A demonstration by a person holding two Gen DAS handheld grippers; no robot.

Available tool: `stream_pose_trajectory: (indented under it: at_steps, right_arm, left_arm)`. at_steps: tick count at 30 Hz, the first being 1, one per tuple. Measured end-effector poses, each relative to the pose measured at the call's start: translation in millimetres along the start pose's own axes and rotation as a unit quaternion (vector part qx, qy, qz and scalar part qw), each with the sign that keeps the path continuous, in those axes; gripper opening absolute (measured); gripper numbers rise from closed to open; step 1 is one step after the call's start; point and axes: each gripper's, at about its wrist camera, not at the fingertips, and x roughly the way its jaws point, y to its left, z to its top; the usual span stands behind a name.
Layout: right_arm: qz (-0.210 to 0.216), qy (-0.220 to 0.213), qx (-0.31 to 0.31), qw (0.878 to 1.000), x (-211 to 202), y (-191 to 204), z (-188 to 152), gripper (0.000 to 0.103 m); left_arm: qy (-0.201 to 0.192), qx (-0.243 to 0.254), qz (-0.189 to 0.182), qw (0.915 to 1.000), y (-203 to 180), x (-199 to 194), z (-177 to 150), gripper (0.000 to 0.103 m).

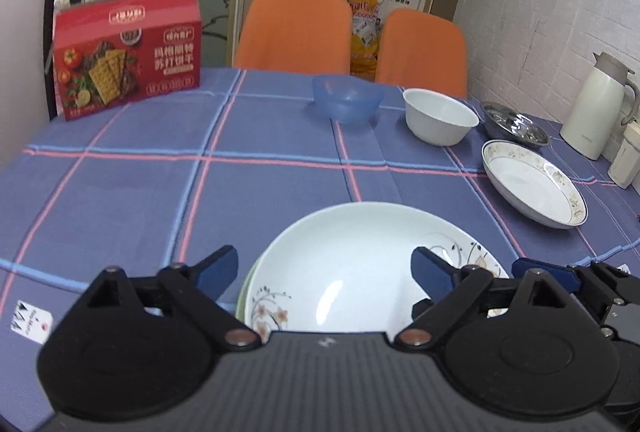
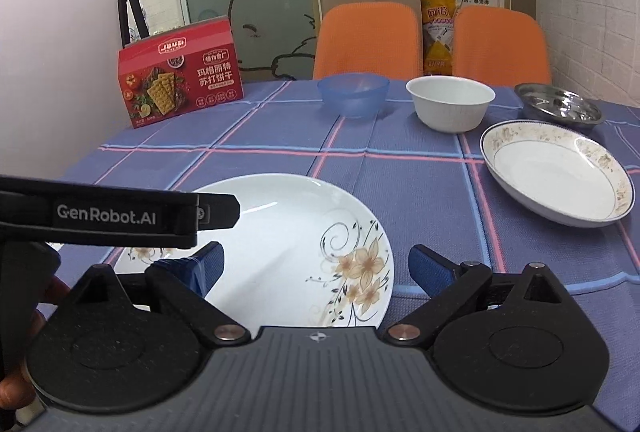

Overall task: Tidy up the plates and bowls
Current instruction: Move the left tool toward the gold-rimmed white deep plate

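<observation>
Blue-padded jaws stand wide apart on both tools — the left gripper (image 1: 325, 264) and right gripper (image 2: 316, 264) each hover over a white flower-painted plate (image 2: 296, 232) at the near edge of a checked tablecloth (image 1: 160, 191), holding nothing. Farther right rests a gold-rimmed plate (image 2: 556, 171). Beyond it — a steel bowl (image 2: 560, 105), a white bowl (image 2: 450, 103) and a blue plastic bowl (image 2: 354, 95) in a row. A red cracker box (image 2: 180, 75) stands far left before two orange chairs (image 2: 368, 39).
</observation>
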Motion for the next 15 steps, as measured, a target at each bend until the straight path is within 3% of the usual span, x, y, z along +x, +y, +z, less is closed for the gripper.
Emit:
stream_pose_trajectory:
  at_steps: [4,12,15]
  right_arm:
    - [-0.002,0.001,0.004,1.0,-1,-4,1,0.087]
    - [0.023,0.017,0.049,0.998,4,-18,-6,0.087]
    - [0.029,0.022,0.056,0.998,9,-20,-4,0.087]
  left_arm:
    - [-0.009,-0.002,0.007,0.9999,3,-4,5,0.093]
    - [0.008,-0.021,0.024,0.9995,11,-7,-2,0.093]
    - [-0.005,-0.028,0.039,0.9988,16,-13,-2,0.101]
